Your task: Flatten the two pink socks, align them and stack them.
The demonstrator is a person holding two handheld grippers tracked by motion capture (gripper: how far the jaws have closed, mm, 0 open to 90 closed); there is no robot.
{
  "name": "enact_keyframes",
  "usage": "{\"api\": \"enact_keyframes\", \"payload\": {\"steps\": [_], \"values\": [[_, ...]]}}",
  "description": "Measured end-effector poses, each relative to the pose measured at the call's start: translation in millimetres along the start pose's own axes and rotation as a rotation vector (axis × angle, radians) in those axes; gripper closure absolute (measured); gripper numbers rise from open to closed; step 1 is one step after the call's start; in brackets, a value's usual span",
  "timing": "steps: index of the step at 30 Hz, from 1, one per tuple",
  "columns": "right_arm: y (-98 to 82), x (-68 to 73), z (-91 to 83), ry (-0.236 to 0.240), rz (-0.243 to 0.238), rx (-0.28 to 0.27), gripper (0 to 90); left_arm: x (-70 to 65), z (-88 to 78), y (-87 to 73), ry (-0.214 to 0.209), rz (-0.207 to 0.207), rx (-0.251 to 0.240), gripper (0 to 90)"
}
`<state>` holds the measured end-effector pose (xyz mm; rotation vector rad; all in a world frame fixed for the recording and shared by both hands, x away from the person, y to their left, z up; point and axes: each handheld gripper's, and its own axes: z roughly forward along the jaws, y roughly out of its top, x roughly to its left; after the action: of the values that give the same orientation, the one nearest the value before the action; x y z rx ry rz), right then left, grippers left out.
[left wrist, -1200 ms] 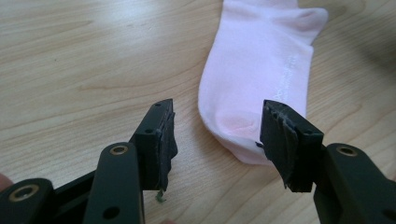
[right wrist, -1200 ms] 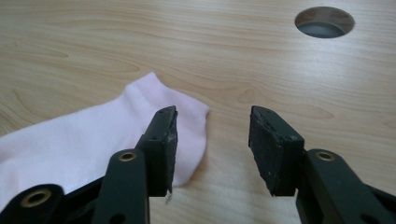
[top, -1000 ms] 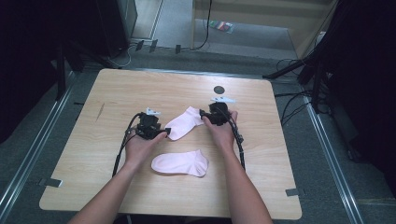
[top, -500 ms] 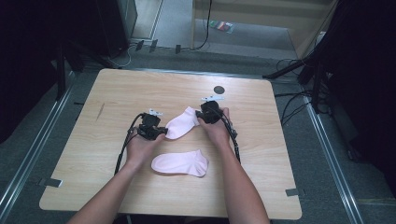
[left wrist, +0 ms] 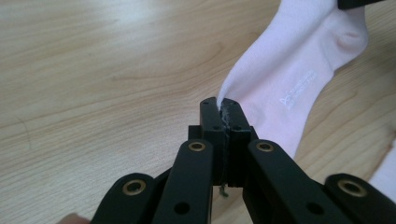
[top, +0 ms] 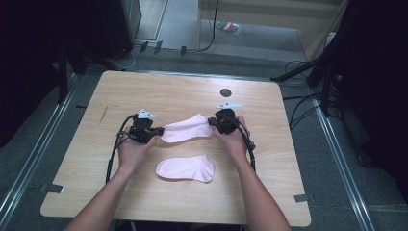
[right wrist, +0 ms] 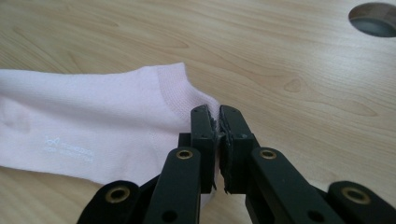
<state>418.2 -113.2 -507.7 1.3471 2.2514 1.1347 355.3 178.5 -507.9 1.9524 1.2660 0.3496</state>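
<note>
Basically both grippers, left gripper (top: 155,131) & right gripper (top: 212,121), clamp the pale pink cotton ankle sock (top: 185,129); keep tension even, lower twd second pink sock (top: 185,168) at 6 o'clock.

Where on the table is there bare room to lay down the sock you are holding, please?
Bare wood lies beyond the held sock toward the round hole, and along the table's left and right edges. The near middle is crowded by the second sock between both forearms.
</note>
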Motion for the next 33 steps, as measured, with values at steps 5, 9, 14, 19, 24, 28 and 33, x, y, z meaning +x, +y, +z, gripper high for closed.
{"api": "enact_keyframes", "payload": {"steps": [5, 9, 14, 19, 24, 28, 33], "values": [[-4.7, 13.6, -23.5, 0.003, 0.044, -0.026, 86.3, -4.5, -15.2, -3.2, -0.048, 0.032, -0.018, 90.0], [-10.2, 19.7, -41.9, 0.020, 0.082, -0.038, 86.3, -7.6, -26.7, -6.6, -0.076, 0.081, -0.009, 90.0], [-19.1, 29.5, -58.8, 0.032, 0.075, -0.042, 86.2, -14.3, -42.0, -12.2, -0.094, 0.140, 0.002, 90.0], [-32.8, 39.9, -72.7, 0.045, 0.075, -0.053, 86.3, -19.2, -51.9, -21.0, -0.123, 0.161, 0.005, 90.0], [-43.4, 46.8, -83.2, 0.053, 0.075, -0.063, 86.3, -21.3, -58.7, -31.3, -0.138, 0.161, 0.002, 90.0], [-51.4, 53.9, -90.8, 0.059, 0.068, -0.068, 86.3, -22.7, -61.5, -37.2, -0.144, 0.170, 0.014, 90.0], [-62.7, 58.6, -98.6, 0.066, 0.071, -0.065, 86.2, -25.7, -67.1, -42.0, -0.170, 0.198, 0.023, 90.0]]}}
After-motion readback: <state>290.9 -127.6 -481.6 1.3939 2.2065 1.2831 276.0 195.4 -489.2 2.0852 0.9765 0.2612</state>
